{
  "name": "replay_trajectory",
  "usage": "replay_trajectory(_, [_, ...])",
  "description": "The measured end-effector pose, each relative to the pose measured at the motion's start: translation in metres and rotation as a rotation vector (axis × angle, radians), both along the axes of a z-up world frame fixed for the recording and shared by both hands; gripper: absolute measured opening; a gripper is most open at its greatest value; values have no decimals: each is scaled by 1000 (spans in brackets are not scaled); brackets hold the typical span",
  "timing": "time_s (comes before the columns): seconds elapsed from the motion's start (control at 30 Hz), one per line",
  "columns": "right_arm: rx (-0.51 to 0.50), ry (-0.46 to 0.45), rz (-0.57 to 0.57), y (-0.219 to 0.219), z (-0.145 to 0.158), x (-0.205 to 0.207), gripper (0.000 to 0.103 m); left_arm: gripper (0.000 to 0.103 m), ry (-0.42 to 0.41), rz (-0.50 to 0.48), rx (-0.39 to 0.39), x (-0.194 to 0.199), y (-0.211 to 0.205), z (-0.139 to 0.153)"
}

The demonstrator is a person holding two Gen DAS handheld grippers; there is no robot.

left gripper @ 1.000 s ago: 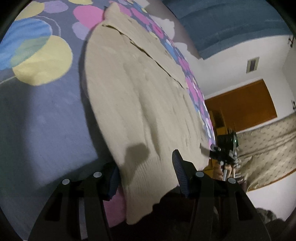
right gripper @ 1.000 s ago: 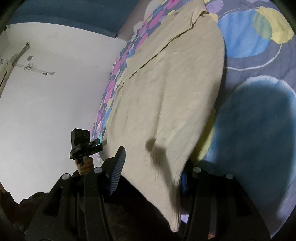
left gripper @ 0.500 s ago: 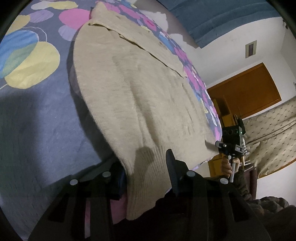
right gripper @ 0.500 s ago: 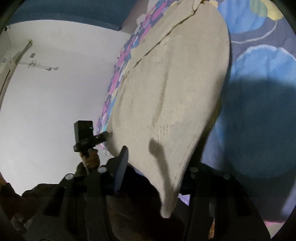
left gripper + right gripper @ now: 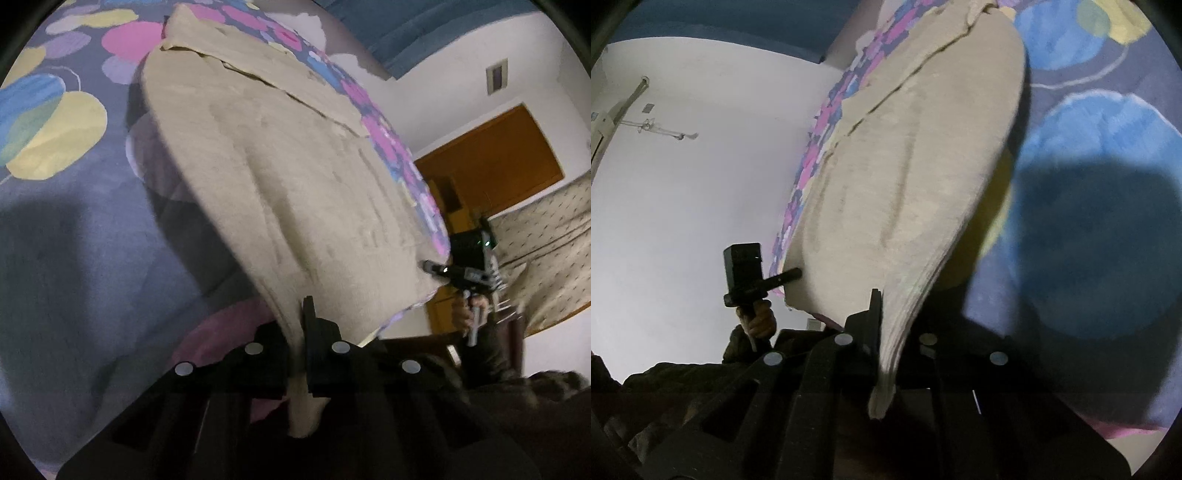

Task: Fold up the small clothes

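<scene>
A beige knit sweater (image 5: 280,177) lies spread flat on a purple blanket with coloured circles (image 5: 74,240); its collar is at the far end. My left gripper (image 5: 297,325) is shut on the ribbed hem at the near left corner, and the cloth hangs down between its jaws. In the right wrist view the sweater (image 5: 912,177) runs away from my right gripper (image 5: 886,314), which is shut on the hem's other near corner. Each view shows the other gripper at the hem: the right gripper (image 5: 436,269) and the left gripper (image 5: 796,275).
The blanket (image 5: 1089,221) stretches on past both sides of the sweater. An orange-brown wooden door (image 5: 491,162) and a patterned cloth (image 5: 546,251) stand beyond the bed on the right. A white wall (image 5: 683,184) lies to the left. A hand (image 5: 759,321) holds the left gripper's handle.
Both grippers have gone from open around the hem to shut on it. The hem corners now bunch and lift slightly between the jaws.
</scene>
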State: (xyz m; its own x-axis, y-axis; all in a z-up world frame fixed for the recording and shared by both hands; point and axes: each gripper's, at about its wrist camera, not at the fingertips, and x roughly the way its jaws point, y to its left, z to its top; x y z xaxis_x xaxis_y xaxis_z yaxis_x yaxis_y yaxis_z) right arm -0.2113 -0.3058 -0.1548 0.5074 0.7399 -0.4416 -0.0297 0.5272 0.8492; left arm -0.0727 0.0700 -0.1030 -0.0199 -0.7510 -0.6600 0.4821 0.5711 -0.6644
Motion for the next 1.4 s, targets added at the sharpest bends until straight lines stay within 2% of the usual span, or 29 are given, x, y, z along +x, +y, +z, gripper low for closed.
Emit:
replay_trajectory(0.1, [21, -47, -5, -5, 13, 6, 5, 5, 16, 27, -79, 8, 7, 7])
replay_trajectory(0.13, [38, -74, -15, -9, 22, 11, 5, 5, 20, 44, -134, 15, 11, 14])
replay_trajectory(0.2, [59, -120, -35, -18, 35, 22, 5, 5, 24, 73, -197, 27, 15, 23])
replay_trajectory(0.3, [79, -178, -68, -38, 53, 49, 5, 5, 34, 143, -289, 64, 22, 35])
replay_trajectory(0.5, [125, -210, -138, -84, 63, 127, 5, 5, 21, 218, -332, 144, 10, 45])
replay_trajectory(0.6, [143, -174, -165, -100, 49, 171, 5, 5, 31, 242, -319, 184, -3, 34])
replay_trajectory(0.7, [157, -103, -201, -114, 25, 211, 5, 5, 40, 267, -267, 217, -14, 16])
replay_trajectory(0.77, [149, -67, -215, -119, 12, 228, 5, 5, 7, 266, -194, 234, -28, 9])
replay_trajectory(0.87, [121, -11, -234, -123, -6, 247, 8, 6, -29, 225, -144, 246, -38, 4])
replay_trajectory(0.97, [128, 9, -236, -125, -15, 251, 15, 20, -68, 217, -123, 247, -35, 9])
replay_trajectory(1.03, [134, -11, -238, -125, -11, 247, 29, 48, -116, 246, -107, 242, -23, 18])
replay_trajectory(1.1, [109, -41, -252, -129, -2, 239, 38, 63, -176, 270, -92, 236, -15, 27])
replay_trajectory(1.17, [38, -60, -268, -133, 8, 234, 42, 69, -230, 271, -54, 234, -11, 33])
replay_trajectory(1.23, [-29, -61, -276, -135, 15, 236, 44, 76, -281, 266, 23, 234, -11, 34])
replay_trajectory(1.3, [-58, -53, -277, -139, 16, 240, 44, 77, -301, 245, 70, 235, -14, 32])
replay_trajectory(1.4, [-66, -38, -275, -143, 13, 248, 44, 77, -295, 205, 69, 240, -22, 30])
